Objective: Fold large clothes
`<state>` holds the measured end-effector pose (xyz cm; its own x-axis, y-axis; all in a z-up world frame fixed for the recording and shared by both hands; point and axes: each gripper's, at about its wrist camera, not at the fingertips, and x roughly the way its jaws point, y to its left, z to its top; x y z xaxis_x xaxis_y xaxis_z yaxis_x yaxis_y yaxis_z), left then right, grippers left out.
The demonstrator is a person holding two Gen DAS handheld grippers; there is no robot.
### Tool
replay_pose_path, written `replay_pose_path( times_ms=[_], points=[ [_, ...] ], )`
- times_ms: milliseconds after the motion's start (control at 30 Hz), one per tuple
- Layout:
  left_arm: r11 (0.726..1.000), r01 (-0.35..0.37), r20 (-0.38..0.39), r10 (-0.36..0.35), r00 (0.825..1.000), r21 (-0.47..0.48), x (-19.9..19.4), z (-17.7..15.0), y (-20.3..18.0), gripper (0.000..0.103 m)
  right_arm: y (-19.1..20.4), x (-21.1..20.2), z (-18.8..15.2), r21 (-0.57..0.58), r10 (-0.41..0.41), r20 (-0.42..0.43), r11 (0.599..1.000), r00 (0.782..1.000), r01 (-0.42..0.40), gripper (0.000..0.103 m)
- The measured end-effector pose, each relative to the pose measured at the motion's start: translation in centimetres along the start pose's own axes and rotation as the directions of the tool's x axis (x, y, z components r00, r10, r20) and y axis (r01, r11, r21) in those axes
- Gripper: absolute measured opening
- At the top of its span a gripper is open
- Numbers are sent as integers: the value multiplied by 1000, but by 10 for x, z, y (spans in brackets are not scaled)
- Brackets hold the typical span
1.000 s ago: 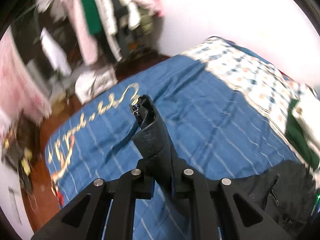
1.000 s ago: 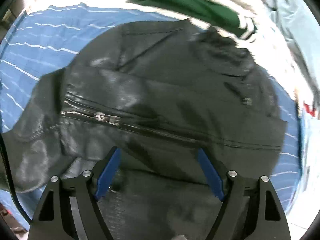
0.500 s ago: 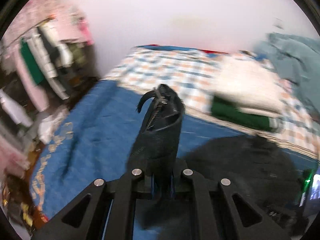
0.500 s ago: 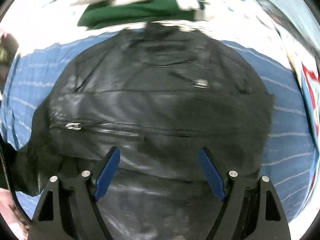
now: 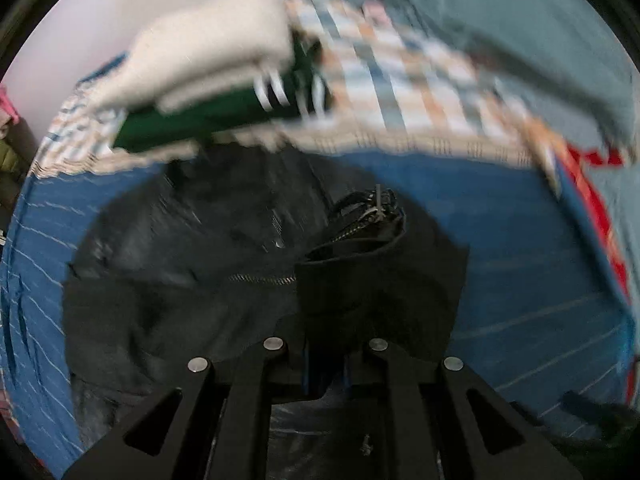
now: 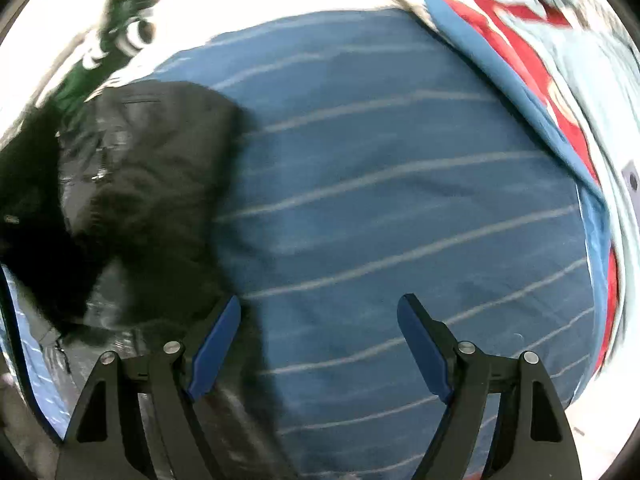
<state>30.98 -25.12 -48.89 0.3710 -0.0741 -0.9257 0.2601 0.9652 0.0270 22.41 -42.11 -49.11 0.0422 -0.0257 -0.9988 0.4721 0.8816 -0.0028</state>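
A black leather jacket (image 5: 192, 280) lies spread on the blue striped bedspread (image 5: 520, 280). My left gripper (image 5: 326, 368) is shut on the jacket's sleeve (image 5: 360, 272), whose zipped cuff sticks up between the fingers above the jacket body. In the right wrist view the jacket (image 6: 152, 184) lies at the left. My right gripper (image 6: 320, 344) is open and empty, over the bare bedspread (image 6: 400, 200) just right of the jacket's edge.
A folded green garment with white stripes (image 5: 224, 112) and a white folded one (image 5: 208, 52) lie beyond the jacket on a checked sheet (image 5: 400, 80). A pale blue quilt (image 5: 520, 20) and red-patterned fabric (image 6: 520, 48) lie to the right.
My left gripper has swung the sleeve from the room side across over the jacket body. My right gripper has moved right, off the jacket onto the bedspread.
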Motion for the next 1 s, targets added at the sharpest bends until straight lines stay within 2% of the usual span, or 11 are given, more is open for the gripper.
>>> replay_pose_path(
  times_ms=[100, 133, 167, 200, 233, 567, 600, 633, 667, 900, 1000],
  points=[
    [1000, -29, -52, 29, 998, 10, 14, -8, -11, 13, -29, 6, -1, 27, 42, -21, 999, 999, -41, 83],
    [1000, -27, -53, 27, 998, 8, 14, -9, -11, 26, -35, 6, 0, 32, 58, -25, 998, 998, -57, 83],
    [1000, -6, -54, 6, 999, 7, 14, -8, -12, 40, -44, 6, 0, 41, 84, -30, 996, 996, -82, 83],
    [1000, 22, -58, -22, 998, 0, 12, -6, -13, 80, -50, 6, 1, 46, 100, -31, 994, 994, -99, 83],
    [1000, 29, -53, -30, 998, -7, 9, -6, -13, 102, -53, 6, 1, 46, 107, -33, 993, 994, -105, 82],
    [981, -80, -31, 76, 997, -175, -57, -21, 73, 102, -62, -34, 18, 16, 298, -51, 954, 953, -298, 81],
    [969, -122, -43, 115, 992, -214, -63, -27, 95, 102, -58, -41, 22, 4, 335, -48, 942, 941, -336, 68],
    [951, -174, -61, 164, 985, -257, -66, -34, 121, 102, -53, -45, 27, -11, 369, -51, 929, 928, -370, 44],
    [929, -225, -81, 211, 974, -292, -65, -41, 146, 102, -47, -46, 31, -22, 390, -62, 920, 919, -392, 39],
    [794, -482, -240, 419, 876, -372, 9, -52, 276, 102, 57, -31, 59, -139, 471, -142, 861, 871, -489, 37],
    [796, -494, -283, 413, 866, -349, 44, -54, 297, 103, 111, -16, 63, -220, 432, -181, 858, 884, -464, 37]
  ],
)
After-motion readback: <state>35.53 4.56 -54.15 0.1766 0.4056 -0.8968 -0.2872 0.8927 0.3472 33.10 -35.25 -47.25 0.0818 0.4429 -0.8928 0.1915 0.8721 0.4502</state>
